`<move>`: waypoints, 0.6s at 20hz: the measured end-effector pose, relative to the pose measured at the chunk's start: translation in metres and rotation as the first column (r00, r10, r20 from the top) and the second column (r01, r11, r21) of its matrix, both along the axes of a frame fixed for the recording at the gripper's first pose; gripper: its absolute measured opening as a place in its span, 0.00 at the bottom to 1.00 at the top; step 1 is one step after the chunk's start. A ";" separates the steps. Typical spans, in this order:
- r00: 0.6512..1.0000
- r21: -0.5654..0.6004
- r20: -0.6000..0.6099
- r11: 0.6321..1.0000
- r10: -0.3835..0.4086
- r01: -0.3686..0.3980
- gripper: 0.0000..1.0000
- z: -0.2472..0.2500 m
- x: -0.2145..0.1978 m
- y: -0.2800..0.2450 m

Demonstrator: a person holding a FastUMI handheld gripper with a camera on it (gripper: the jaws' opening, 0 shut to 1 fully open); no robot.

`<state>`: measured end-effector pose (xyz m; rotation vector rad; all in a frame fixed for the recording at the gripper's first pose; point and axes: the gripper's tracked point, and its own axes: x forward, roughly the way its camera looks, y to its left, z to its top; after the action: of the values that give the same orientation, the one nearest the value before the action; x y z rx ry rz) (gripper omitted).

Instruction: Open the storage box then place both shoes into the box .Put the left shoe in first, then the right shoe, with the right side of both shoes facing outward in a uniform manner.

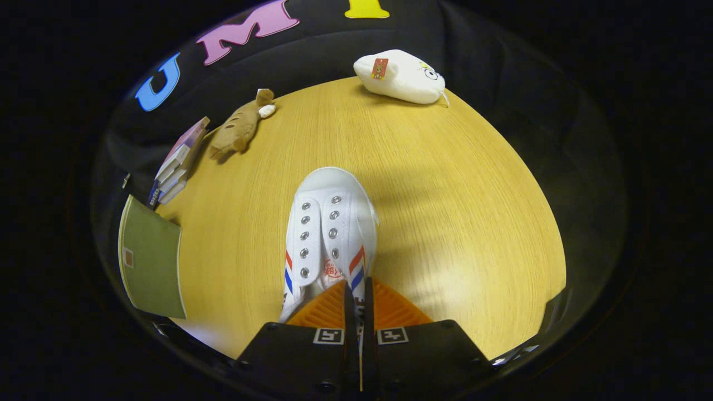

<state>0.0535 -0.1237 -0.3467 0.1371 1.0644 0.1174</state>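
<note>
I have the white shoe [328,234] pinched by a thin edge of its upper near the collar, toe pointing away from me over the wooden worktop [445,211]. My jaws are almost fully closed on that strip of canvas, both sides pressing it. The hold is narrow and set far back, so I judge the toe could sag or swing, and the fabric could slide free if I turn quickly. I cannot tell whether the shoe is lifted or resting. A twist in transit would spoil which side faces outward. Beyond it lie a white plush toy [401,77], a brown plush toy [239,127], stacked books [178,164] and a green folder [150,259].
</note>
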 end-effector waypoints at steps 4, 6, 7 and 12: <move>1.000 0.033 0.017 0.999 -0.025 0.024 0.07 0.030 -0.010 0.021; 0.998 0.062 0.040 0.997 -0.057 0.054 0.07 0.051 -0.014 0.033; 0.996 0.073 0.047 0.995 -0.070 0.066 0.07 0.060 -0.018 0.040; 0.995 0.063 0.098 0.998 -0.030 0.024 0.06 0.118 -0.035 0.086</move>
<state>0.0187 -0.0375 -0.2287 0.1993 0.9600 0.1314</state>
